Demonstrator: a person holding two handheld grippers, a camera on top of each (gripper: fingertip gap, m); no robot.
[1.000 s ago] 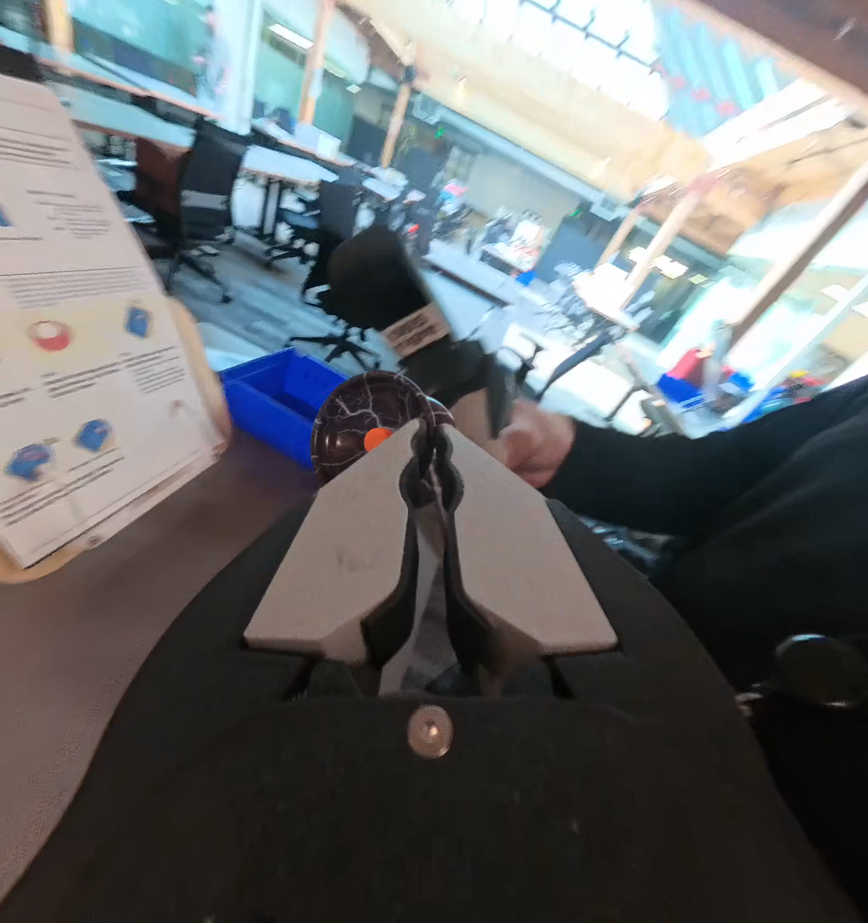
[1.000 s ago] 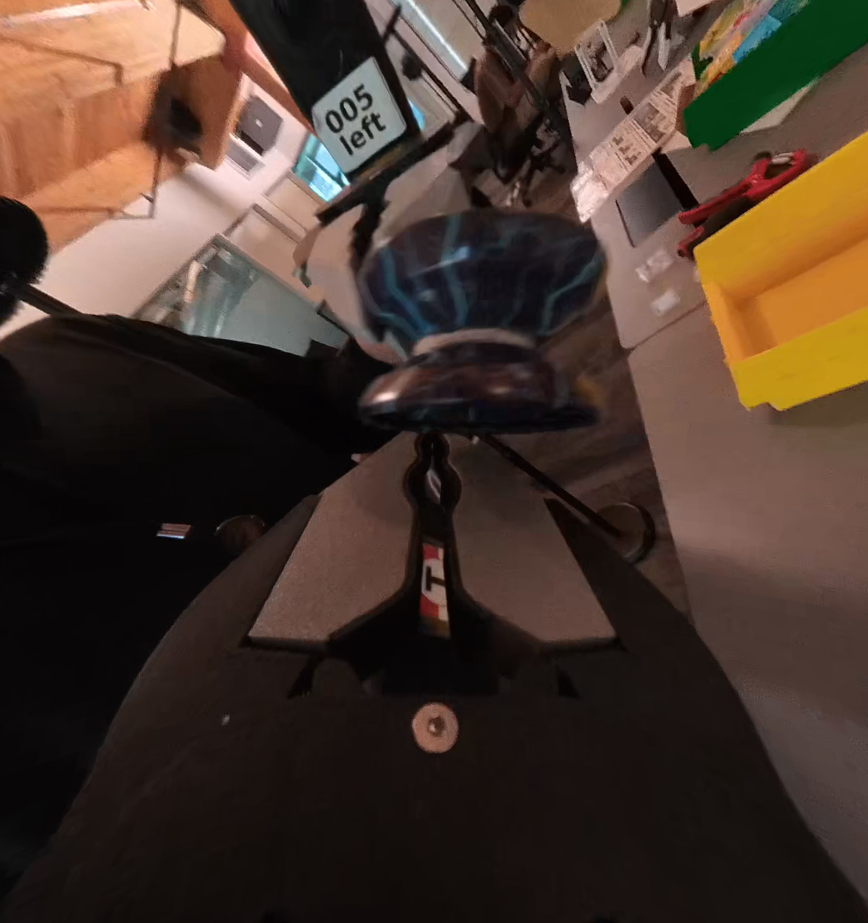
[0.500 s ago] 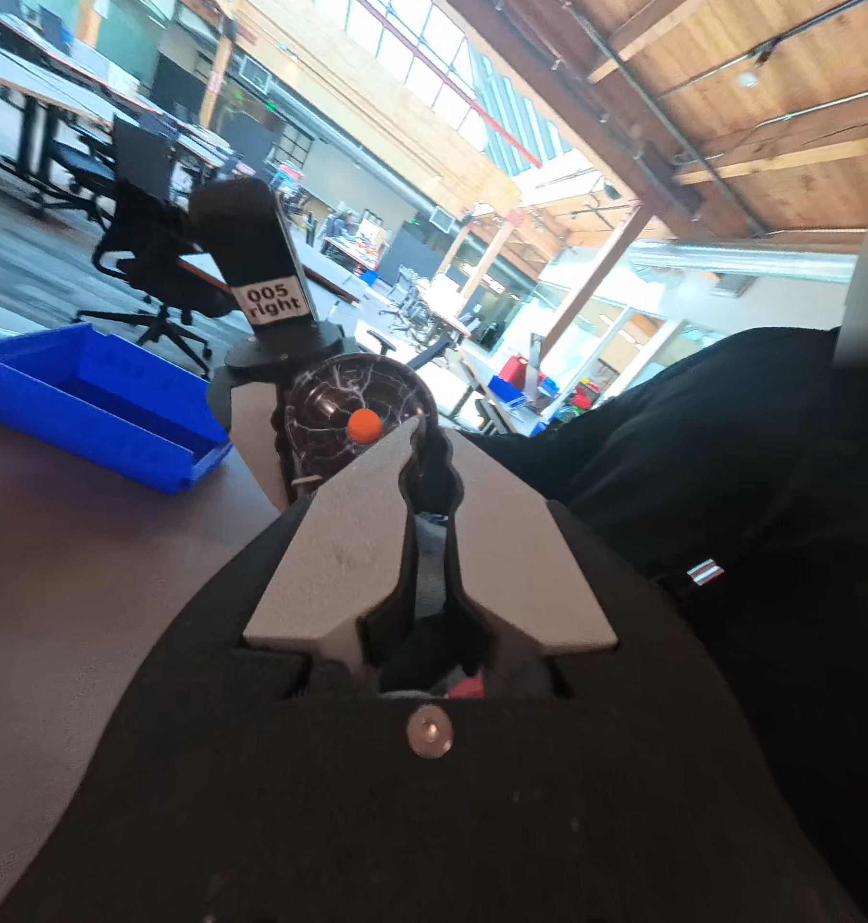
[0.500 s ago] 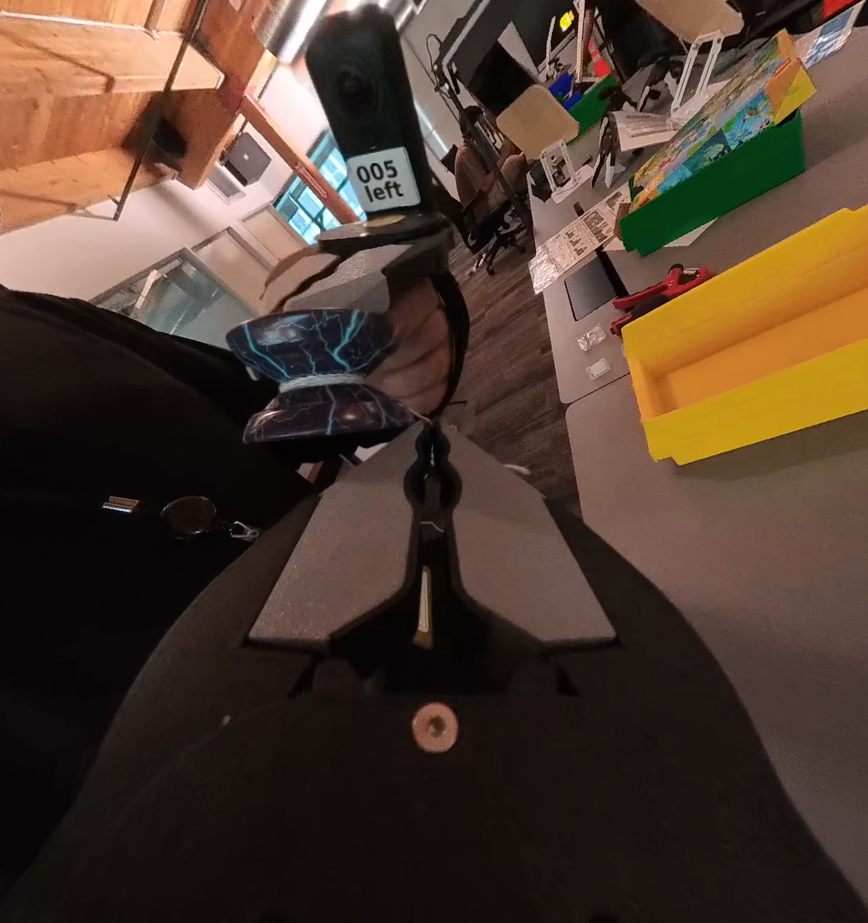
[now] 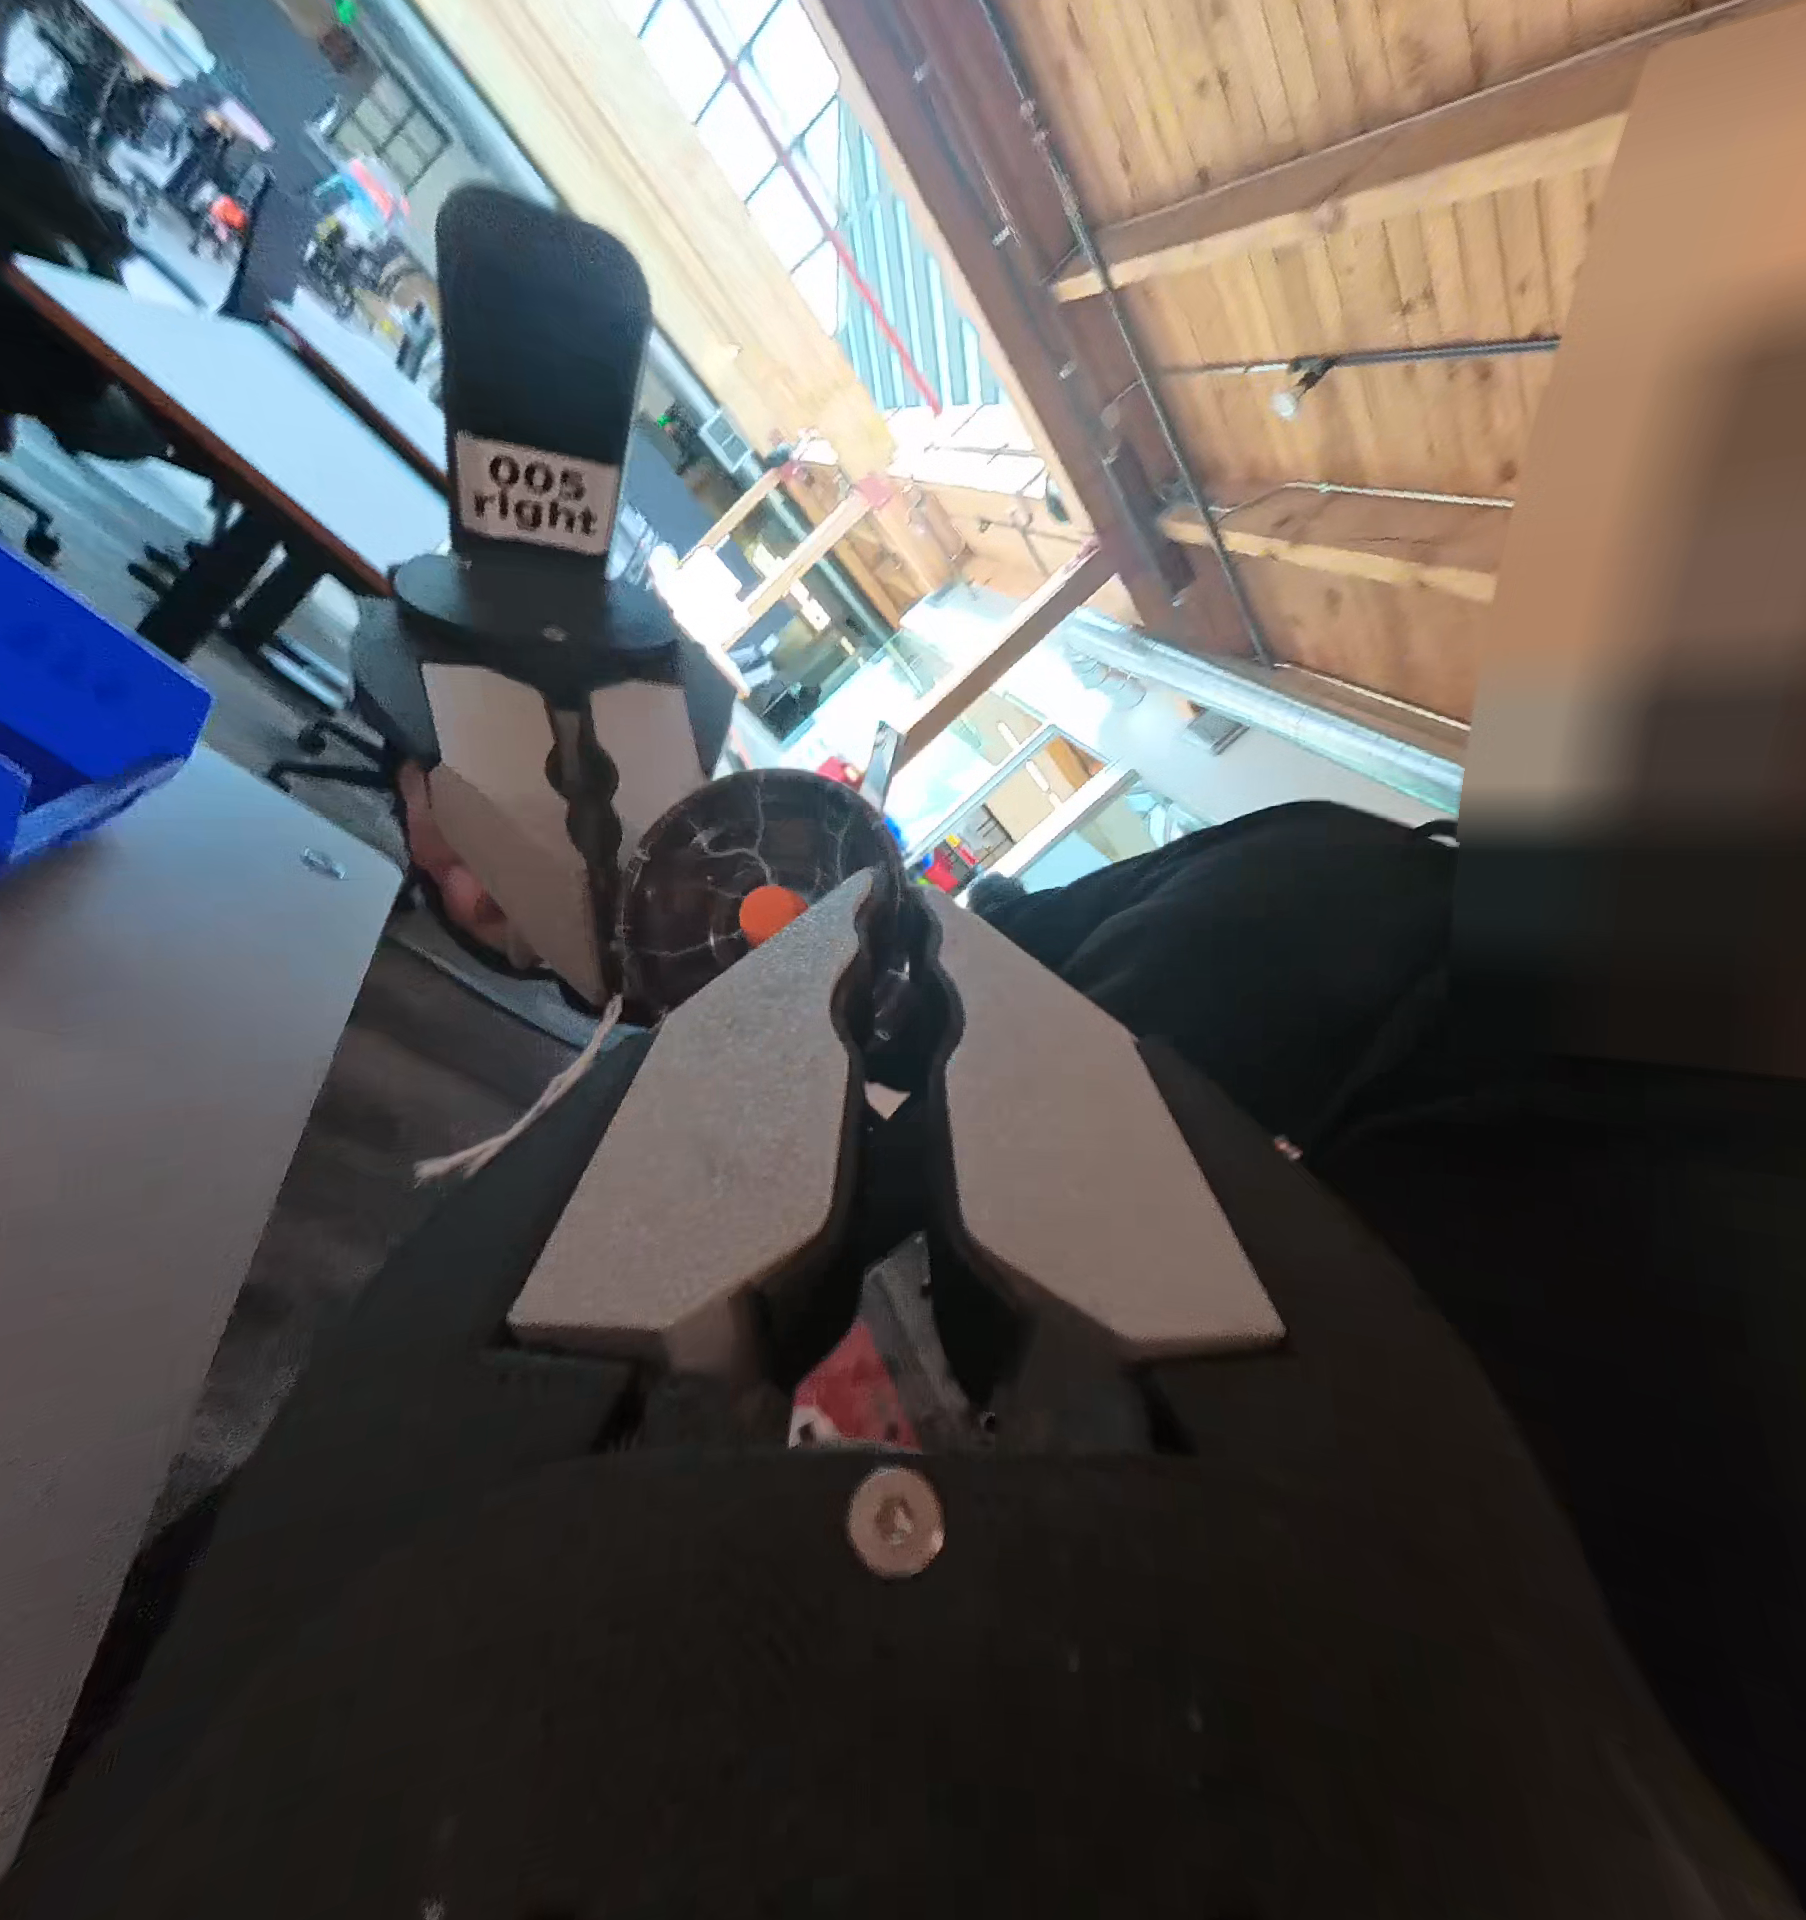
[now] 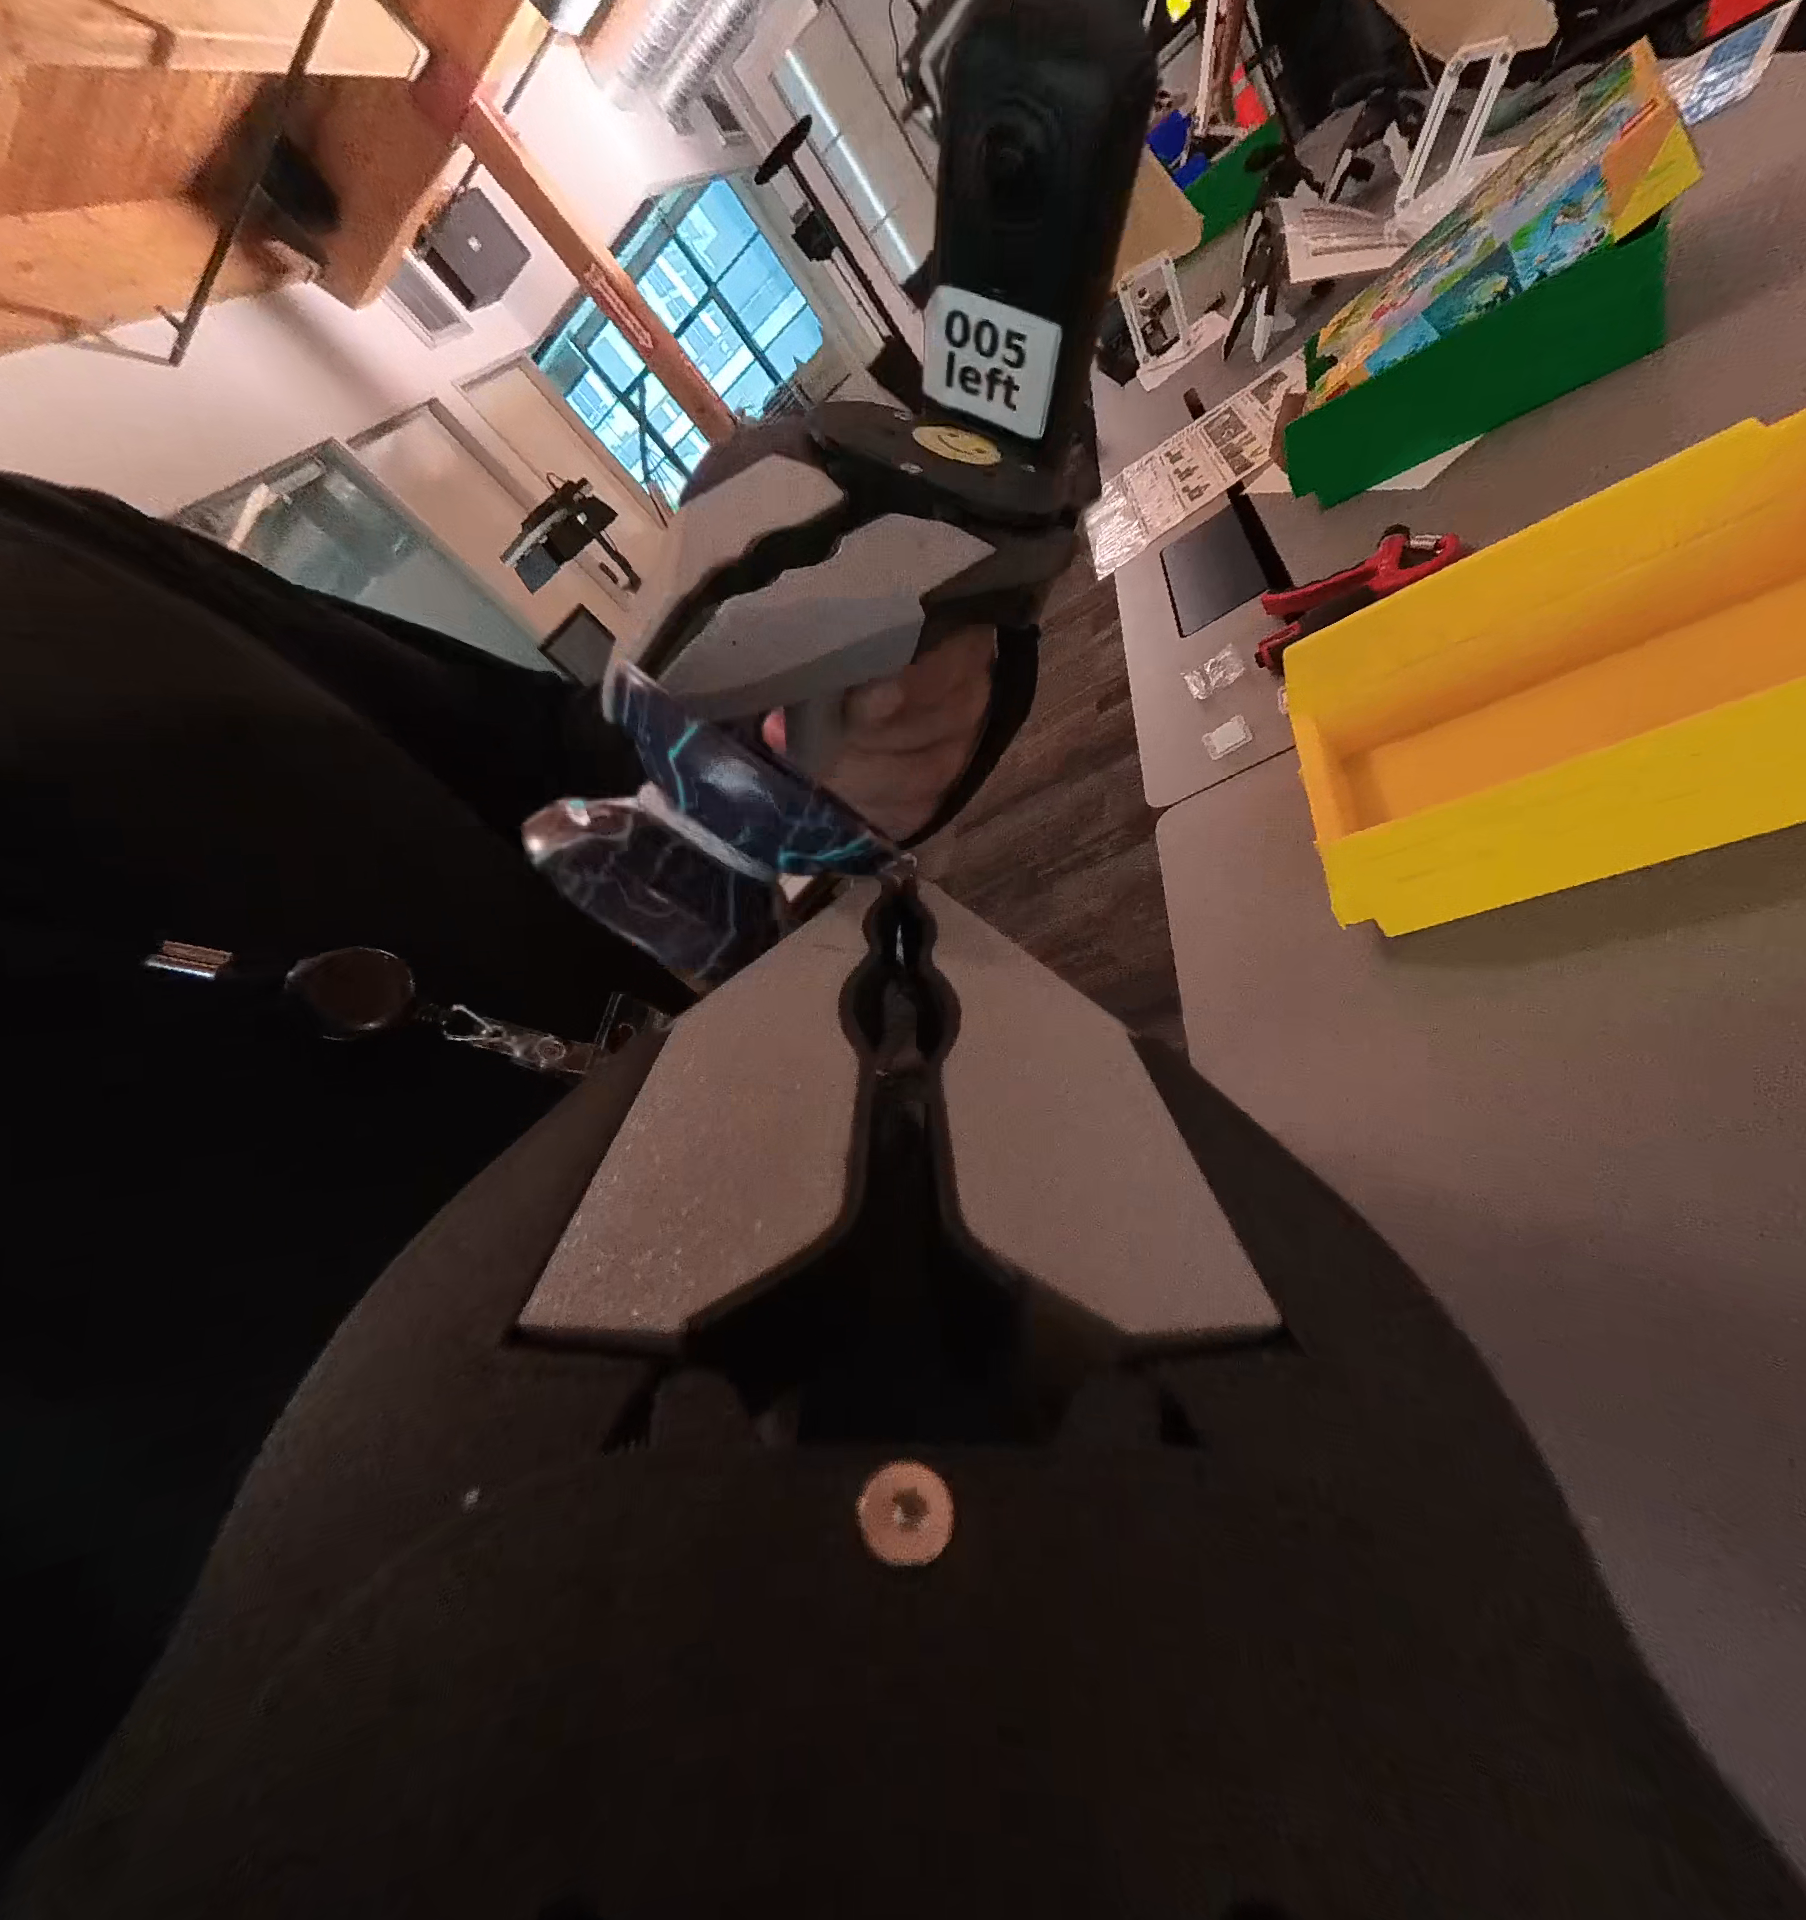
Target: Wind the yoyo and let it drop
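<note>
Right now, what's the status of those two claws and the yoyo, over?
Left gripper shut on yoyo. Right gripper shut, apparently pinching the string, loose end dangling. Table edge close beside them.

One yoyo [image 5: 738, 902]; two grippers – left [image 5: 894, 930], right [image 6: 901, 914]; three bins – blue [image 5: 42, 717], yellow [image 6: 1585, 696], green [image 6: 1481, 364]

timber ceiling [image 5: 1294, 260], skylight [image 5: 816, 135], grey table [image 6: 1501, 1143], blue-paned window [image 6: 712, 312]

A yellow plastic bin [image 6: 1564, 707] sits on the grey tabletop [image 6: 1501, 1195] right of the right gripper. Beyond it are a red clamp [image 6: 1346, 592] and a green tray [image 6: 1481, 384]. A blue plastic bin [image 5: 37, 707] lies far left of the left gripper.
</note>
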